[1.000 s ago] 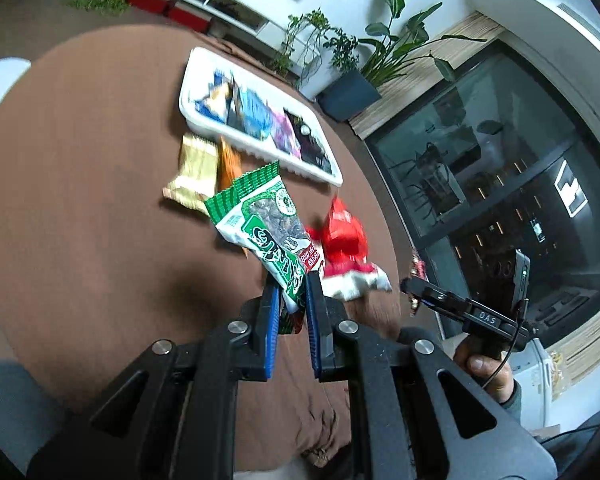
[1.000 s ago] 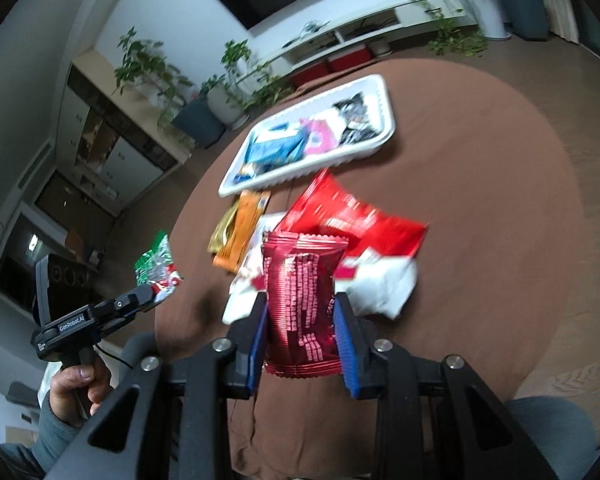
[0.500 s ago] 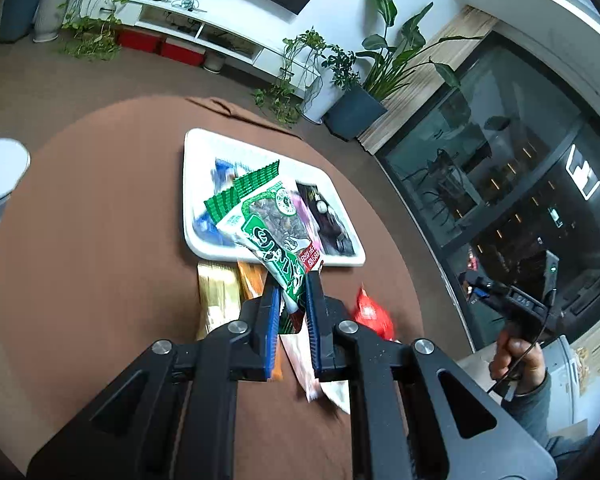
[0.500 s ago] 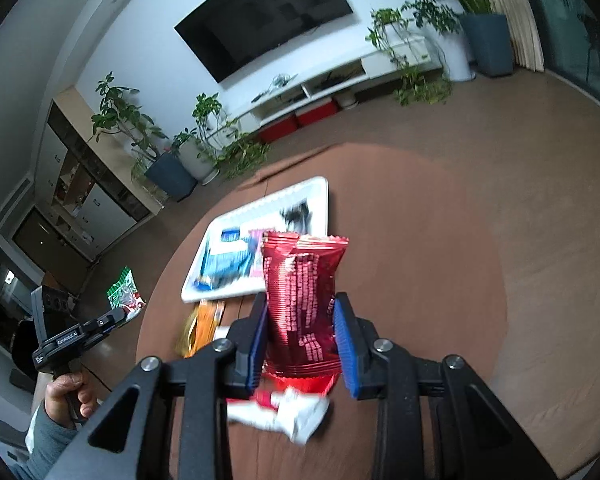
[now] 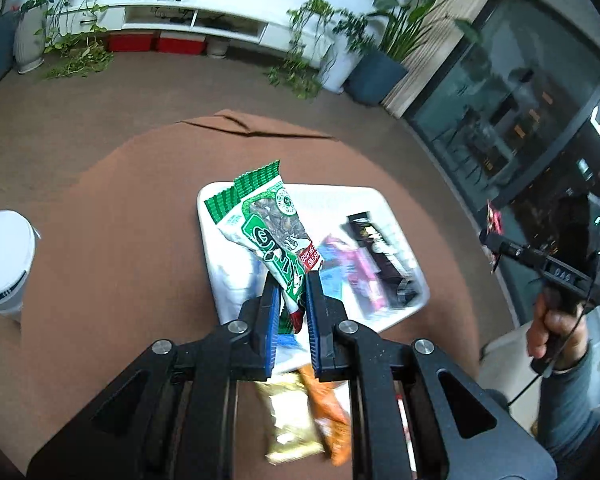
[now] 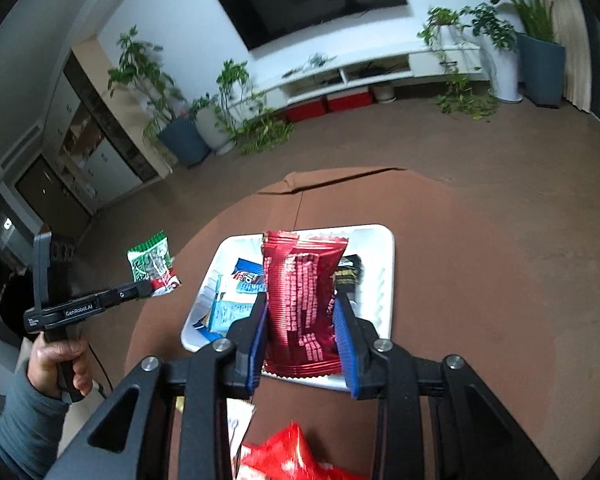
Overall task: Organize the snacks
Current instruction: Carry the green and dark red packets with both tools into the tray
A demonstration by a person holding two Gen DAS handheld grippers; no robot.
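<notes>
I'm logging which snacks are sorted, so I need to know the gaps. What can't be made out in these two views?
- Left wrist: packets in the white tray are motion-blurred, and the green packet covers part of them.
- Left wrist: gold packet and orange packet are partly behind the left gripper.
- Right wrist: the dark red packet hides the tray's middle.
- Right wrist: bright red bag is blurred and cut by the bottom edge.
</notes>
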